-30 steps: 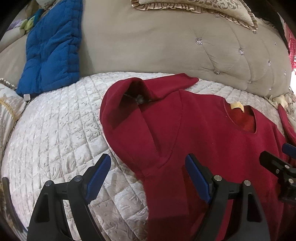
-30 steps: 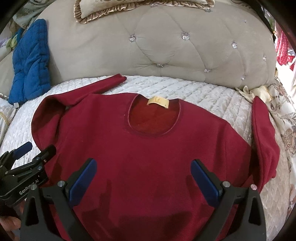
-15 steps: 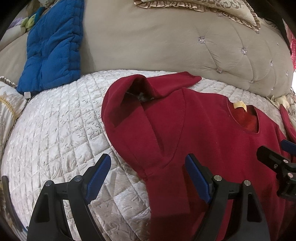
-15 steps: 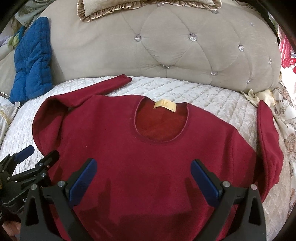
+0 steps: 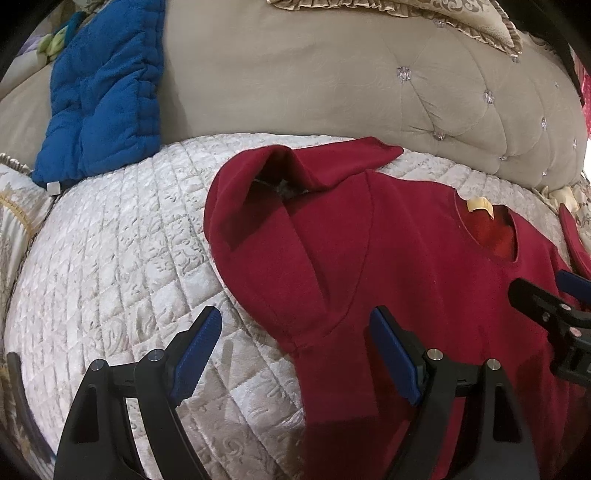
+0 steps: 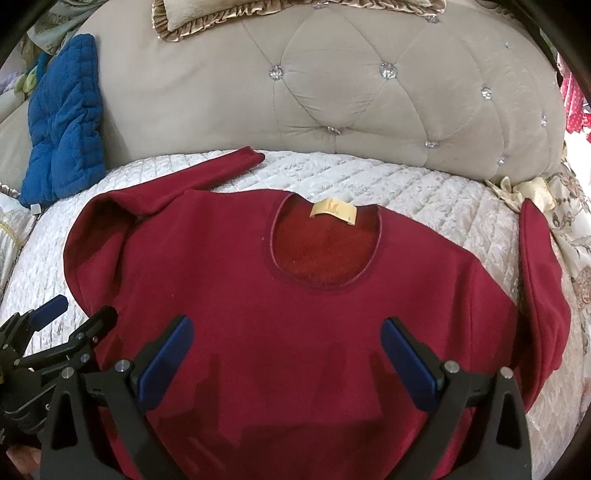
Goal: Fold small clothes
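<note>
A dark red long-sleeved sweater (image 6: pixel 295 325) lies flat on a quilted cream bed cover (image 6: pixel 424 199), neck towards the headboard, with a yellow label (image 6: pixel 333 211) in the collar. Its left sleeve (image 5: pixel 258 206) is bent back and bunched at the shoulder; its right sleeve (image 6: pixel 539 280) lies folded along the right side. My left gripper (image 5: pixel 295 350) is open and empty, over the sweater's left armpit edge. My right gripper (image 6: pixel 286 354) is open and empty, above the sweater's chest. Each gripper shows at the edge of the other's view, the right one (image 5: pixel 554 306) and the left one (image 6: pixel 70 321).
A tufted beige headboard (image 6: pixel 332 92) with crystal buttons rises behind the bed. A blue quilted cushion (image 5: pixel 103 92) leans at the far left. A ruffled pillow (image 6: pixel 207 18) sits on top of the headboard. Floral bedding (image 6: pixel 576 258) borders the right side.
Both grippers have drifted slightly forward and lower towards the sweater, which looks a little larger. Both stay open. The sweater has not moved.
</note>
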Motion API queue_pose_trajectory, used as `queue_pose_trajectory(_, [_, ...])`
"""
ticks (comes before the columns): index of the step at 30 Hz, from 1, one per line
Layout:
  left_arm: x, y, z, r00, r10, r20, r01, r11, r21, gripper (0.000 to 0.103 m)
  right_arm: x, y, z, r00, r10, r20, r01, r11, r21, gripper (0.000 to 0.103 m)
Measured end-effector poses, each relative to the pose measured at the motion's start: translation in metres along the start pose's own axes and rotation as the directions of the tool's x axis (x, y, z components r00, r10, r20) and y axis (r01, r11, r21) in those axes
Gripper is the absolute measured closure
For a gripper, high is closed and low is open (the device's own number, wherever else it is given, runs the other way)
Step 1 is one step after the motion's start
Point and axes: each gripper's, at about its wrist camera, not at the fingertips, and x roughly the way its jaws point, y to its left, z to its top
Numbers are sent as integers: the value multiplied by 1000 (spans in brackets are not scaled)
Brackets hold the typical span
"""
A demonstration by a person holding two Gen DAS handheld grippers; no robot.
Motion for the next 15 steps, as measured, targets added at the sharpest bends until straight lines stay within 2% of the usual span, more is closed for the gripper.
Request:
queue_pose_trajectory(6, [2,6,25,999,42,20,-42,999,18,39,6,-2,16,1000,16,9,-16,1000,5,0])
queue_pose_trajectory(8, [8,11,29,997,66,26,-66,998,10,39,11,-2,24,999,51,5,-51,999,12,0])
queue_pose_trajectory(11, [23,19,29,997,72,8,-72,997,-20,40,22,-3,40,993,120,0,-120,992,43,0])
queue_pose_trajectory(14, [37,28,29,997,72,-28,-73,997,-39,43,36,0,59,989,147,3,-147,988,57,2])
queue_pose_trajectory(15, [39,31,29,997,70,-32,-72,996,-48,43,41,2,67,989,150,5,-150,987,55,5])
